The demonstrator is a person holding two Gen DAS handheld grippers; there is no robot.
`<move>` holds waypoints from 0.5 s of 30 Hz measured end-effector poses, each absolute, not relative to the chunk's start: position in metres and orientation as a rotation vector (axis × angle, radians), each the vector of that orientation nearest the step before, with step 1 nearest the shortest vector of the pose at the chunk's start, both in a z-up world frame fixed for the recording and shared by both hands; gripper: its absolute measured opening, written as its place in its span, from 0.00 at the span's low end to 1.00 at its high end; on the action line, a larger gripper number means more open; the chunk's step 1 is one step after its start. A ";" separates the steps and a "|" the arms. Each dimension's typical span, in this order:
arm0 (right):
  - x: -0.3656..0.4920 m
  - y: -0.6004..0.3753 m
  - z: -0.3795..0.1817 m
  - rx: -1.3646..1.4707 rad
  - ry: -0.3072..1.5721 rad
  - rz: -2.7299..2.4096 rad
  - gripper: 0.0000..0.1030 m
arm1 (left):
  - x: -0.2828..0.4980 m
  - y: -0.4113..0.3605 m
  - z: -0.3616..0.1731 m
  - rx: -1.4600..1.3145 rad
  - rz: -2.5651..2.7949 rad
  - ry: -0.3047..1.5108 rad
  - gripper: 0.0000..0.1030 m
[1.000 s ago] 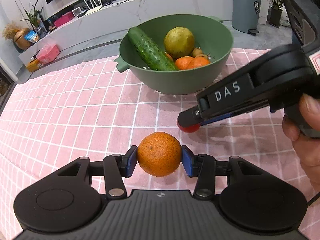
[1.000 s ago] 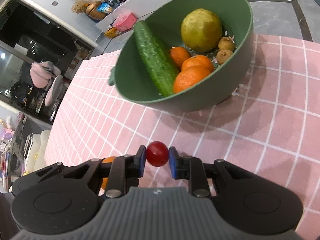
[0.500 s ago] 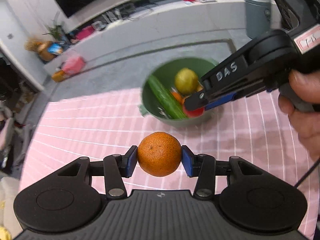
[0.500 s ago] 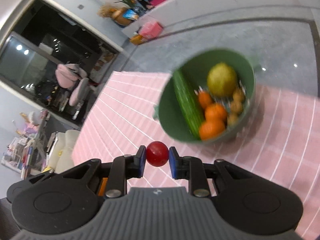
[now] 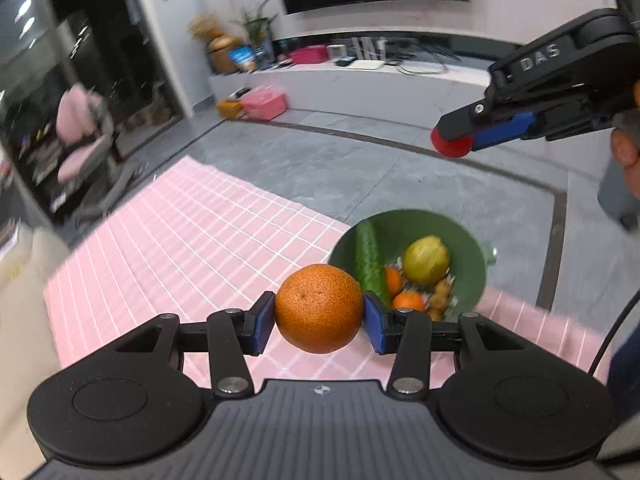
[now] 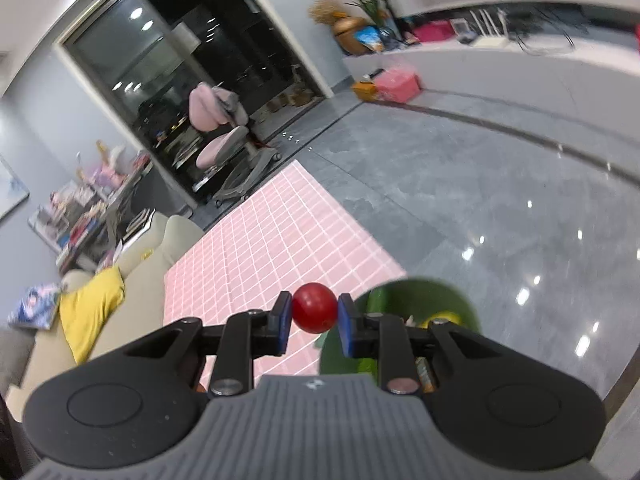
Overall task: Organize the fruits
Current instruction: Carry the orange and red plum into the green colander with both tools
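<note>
My left gripper (image 5: 319, 309) is shut on an orange (image 5: 319, 308) and holds it high above the pink checked tablecloth (image 5: 192, 248). My right gripper (image 6: 314, 308) is shut on a small red tomato (image 6: 314, 307); it also shows in the left wrist view (image 5: 452, 145), up at the right. The green bowl (image 5: 476, 256) stands far below with a cucumber (image 5: 368, 256), a yellow-green fruit (image 5: 426, 258) and small oranges (image 5: 408, 301) in it. In the right wrist view the bowl (image 6: 424, 292) is mostly hidden behind the gripper.
The tablecloth's far edge (image 6: 344, 208) meets a grey tiled floor (image 6: 500, 208). A beige sofa with a yellow cushion (image 6: 92, 304) is at the left. A pink office chair (image 6: 220, 132) stands beyond the table. A long white TV bench (image 5: 360, 80) runs along the back wall.
Both grippers have risen well above the table with their fruit held; the bowl now looks much smaller and lower in both views. The views have swung left toward the room.
</note>
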State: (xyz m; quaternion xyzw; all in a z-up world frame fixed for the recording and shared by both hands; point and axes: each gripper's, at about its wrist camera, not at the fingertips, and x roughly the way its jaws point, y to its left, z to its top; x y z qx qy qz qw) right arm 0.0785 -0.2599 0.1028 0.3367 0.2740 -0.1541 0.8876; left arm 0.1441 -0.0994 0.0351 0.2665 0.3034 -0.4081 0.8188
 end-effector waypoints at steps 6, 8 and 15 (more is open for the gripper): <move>0.084 -0.295 0.102 0.623 0.630 -0.276 0.20 | 0.133 -0.136 0.011 0.477 -0.839 0.731 0.51; 0.087 -0.306 0.091 0.616 0.664 -0.265 0.20 | 0.130 -0.146 0.003 0.482 -0.853 0.748 0.51; 0.093 -0.325 0.036 0.618 0.763 -0.253 0.20 | 0.135 -0.171 -0.029 0.475 -0.846 0.842 0.51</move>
